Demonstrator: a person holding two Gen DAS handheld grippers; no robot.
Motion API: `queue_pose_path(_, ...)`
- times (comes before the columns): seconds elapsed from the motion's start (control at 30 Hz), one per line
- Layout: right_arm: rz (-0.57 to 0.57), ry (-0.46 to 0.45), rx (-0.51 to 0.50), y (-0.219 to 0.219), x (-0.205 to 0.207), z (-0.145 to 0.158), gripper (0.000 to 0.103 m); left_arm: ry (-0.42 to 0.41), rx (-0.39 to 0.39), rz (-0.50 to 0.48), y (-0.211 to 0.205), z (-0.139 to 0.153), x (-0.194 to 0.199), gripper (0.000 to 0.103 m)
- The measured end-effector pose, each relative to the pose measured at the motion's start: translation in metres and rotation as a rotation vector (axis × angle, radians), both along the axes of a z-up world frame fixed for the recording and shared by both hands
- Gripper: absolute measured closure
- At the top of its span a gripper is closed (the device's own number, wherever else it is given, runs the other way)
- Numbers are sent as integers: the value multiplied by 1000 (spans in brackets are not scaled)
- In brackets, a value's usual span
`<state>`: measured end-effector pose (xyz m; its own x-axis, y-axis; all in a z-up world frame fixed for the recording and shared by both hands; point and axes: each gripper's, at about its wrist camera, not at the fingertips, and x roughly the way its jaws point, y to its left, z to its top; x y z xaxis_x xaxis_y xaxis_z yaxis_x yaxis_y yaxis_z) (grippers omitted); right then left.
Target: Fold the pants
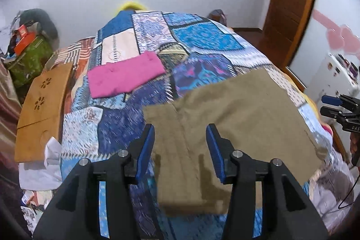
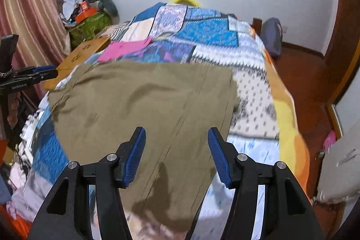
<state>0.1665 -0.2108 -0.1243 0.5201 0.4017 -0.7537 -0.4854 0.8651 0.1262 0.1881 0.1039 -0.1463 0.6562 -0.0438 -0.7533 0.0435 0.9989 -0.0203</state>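
Note:
Olive-brown pants (image 1: pixel 236 118) lie spread flat on a patchwork bed cover (image 1: pixel 117 127); they also show in the right wrist view (image 2: pixel 139 105). My left gripper (image 1: pixel 180 129) is open and empty, hovering just above the near left part of the pants. My right gripper (image 2: pixel 176 133) is open and empty, hovering above the near right part of the pants. The right gripper also shows at the right edge of the left wrist view (image 1: pixel 337 105), and the left gripper at the left edge of the right wrist view (image 2: pixel 42 72).
A folded pink garment (image 1: pixel 126 77) lies farther back on the bed. A wooden lap tray (image 1: pixel 42 109) rests at the bed's left edge. A cluttered pile with a green bag (image 1: pixel 29 57) stands left. A wooden door (image 1: pixel 292 3) is at right.

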Motion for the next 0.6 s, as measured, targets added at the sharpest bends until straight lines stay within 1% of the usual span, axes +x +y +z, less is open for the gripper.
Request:
queue_pose_path(0.1, -29, -15, -9, 0, 24, 0, 50, 28, 1, 28, 9, -7, 27, 51)
queue_pose_path(0.27, -87, -1, 10, -3, 68, -7, 50, 81, -10, 45, 21, -24, 62, 44)
queue_pose_path(0.37, -123, 6, -6, -4, 95, -17, 50, 145, -50, 44, 26, -44, 83, 44)
queue_pose_path(0.43, -134, 21, -18, -4, 115, -28, 50, 172, -53, 47, 27, -54, 92, 44)
queue_pose_path(0.5, -137, 43, -29, -1, 133, -41, 50, 191, -54, 45, 29, -64, 100, 43)
queue_pose_path(0.6, -126, 78, -27, 4, 155, -59, 50, 203, -85, 46, 34, -74, 107, 43)
